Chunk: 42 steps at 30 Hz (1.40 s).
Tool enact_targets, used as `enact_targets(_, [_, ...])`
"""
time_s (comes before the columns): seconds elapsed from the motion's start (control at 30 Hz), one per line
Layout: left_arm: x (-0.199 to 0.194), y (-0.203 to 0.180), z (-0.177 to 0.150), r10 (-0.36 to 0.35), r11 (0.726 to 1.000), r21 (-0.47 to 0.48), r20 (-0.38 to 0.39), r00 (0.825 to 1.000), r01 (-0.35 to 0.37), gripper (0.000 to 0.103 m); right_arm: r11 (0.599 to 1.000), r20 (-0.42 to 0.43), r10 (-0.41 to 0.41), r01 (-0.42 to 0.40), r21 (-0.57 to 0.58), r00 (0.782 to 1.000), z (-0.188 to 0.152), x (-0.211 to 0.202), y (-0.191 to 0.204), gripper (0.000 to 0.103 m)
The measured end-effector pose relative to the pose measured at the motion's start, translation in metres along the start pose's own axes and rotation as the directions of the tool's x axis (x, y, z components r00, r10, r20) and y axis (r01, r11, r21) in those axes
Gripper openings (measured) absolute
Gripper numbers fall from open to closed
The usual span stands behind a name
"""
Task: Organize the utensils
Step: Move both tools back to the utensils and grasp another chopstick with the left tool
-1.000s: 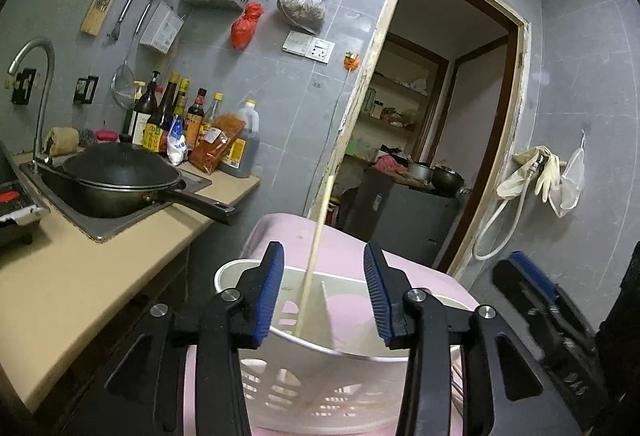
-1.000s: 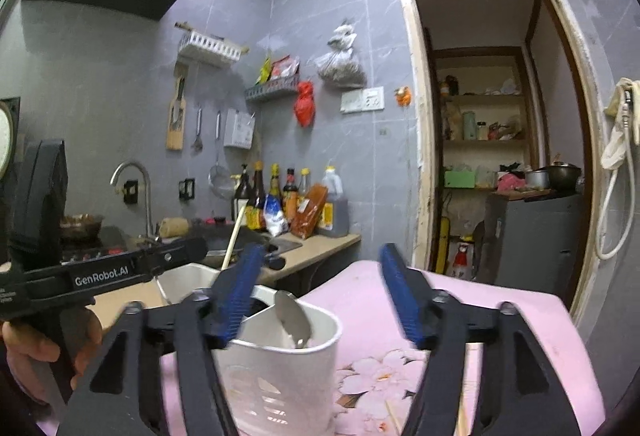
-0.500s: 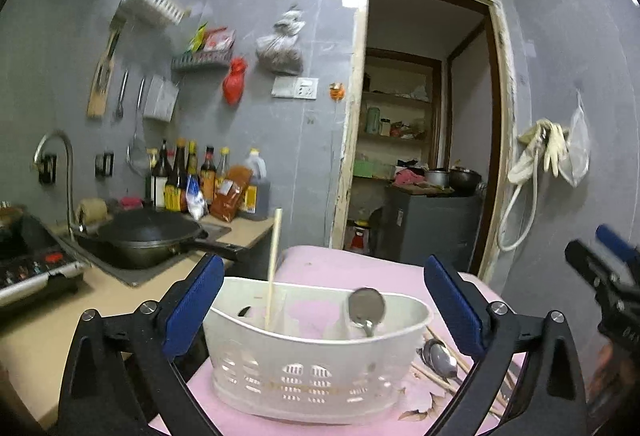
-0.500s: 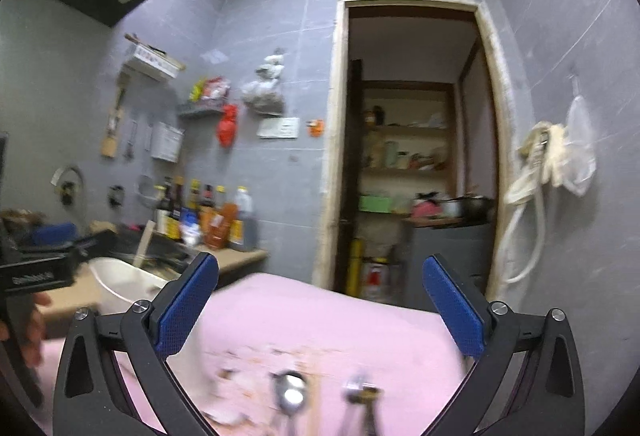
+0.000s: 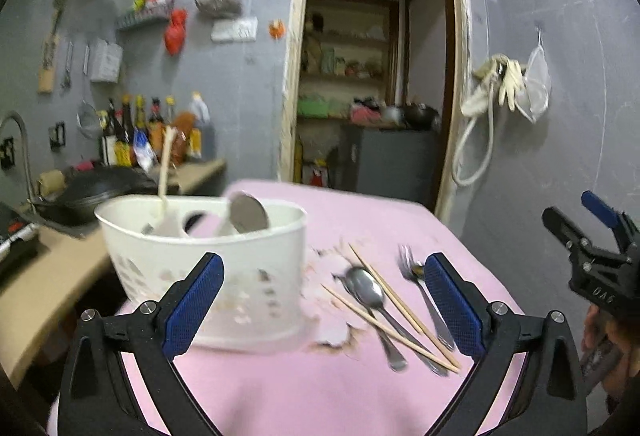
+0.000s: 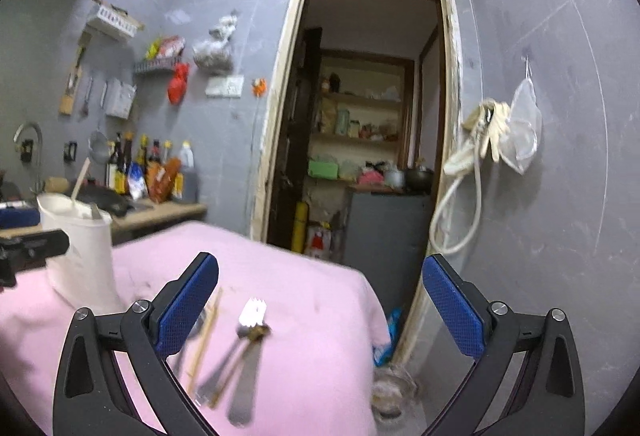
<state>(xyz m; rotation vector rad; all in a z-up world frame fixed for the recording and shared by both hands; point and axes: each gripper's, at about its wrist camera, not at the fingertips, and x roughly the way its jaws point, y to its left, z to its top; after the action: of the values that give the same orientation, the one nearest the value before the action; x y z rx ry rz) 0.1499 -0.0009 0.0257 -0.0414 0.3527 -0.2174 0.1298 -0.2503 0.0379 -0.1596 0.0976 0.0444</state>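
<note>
I've got both the left gripper (image 5: 322,300) and the right gripper (image 6: 320,302) with fingers wide, holding nothing. Next pick: the fork (image 6: 251,346) lying right of the white caddy (image 5: 208,276) on the pink tabletop (image 5: 400,220).

We see bare pink cloth (image 5: 304,388) before the utensils (image 5: 392,312), open to a gripper. The white basket (image 5: 208,276) blocks their left side; the right seems clear, though blurred.
</note>
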Motion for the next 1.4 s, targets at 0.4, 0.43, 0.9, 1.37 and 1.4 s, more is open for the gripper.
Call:
enact_targets(0.4, [0.052,-0.035,-0.01,-0.01,1.0,0.016,-0.252,0.968,0.015,0.097,0.99,-0.282,0.14,-0.13,0.053,0.949,-0.039,0.038,-0.014,0.094])
enact_targets(0.43, [0.056,-0.037,-0.011,-0.017,1.0,0.013,-0.268,0.963,0.022,0.094,0.989,-0.303,0.151,-0.143,0.048,0.941,-0.042,0.04,-0.012,0.089])
enact_targets(0.9, [0.126,-0.033,-0.029,-0.163,0.982,-0.17,-0.529,0.833,0.084,0.033,0.948,-0.513,0.305,-0.308,0.083,0.802,-0.07,0.066,0.006,0.064])
enact_targets(1.37, [0.139,-0.018,-0.034,-0.217,0.962,-0.266,-0.579,0.786,0.07,0.008,0.938,-0.572,0.285,-0.347,0.001,0.769,-0.072,0.07,0.023,0.031])
enact_targets(1.4, [0.137,-0.016,-0.035,-0.223,0.96,-0.27,-0.579,0.784,0.074,0.008,0.939,-0.571,0.286,-0.344,0.006,0.77,-0.072,0.07,0.022,0.029])
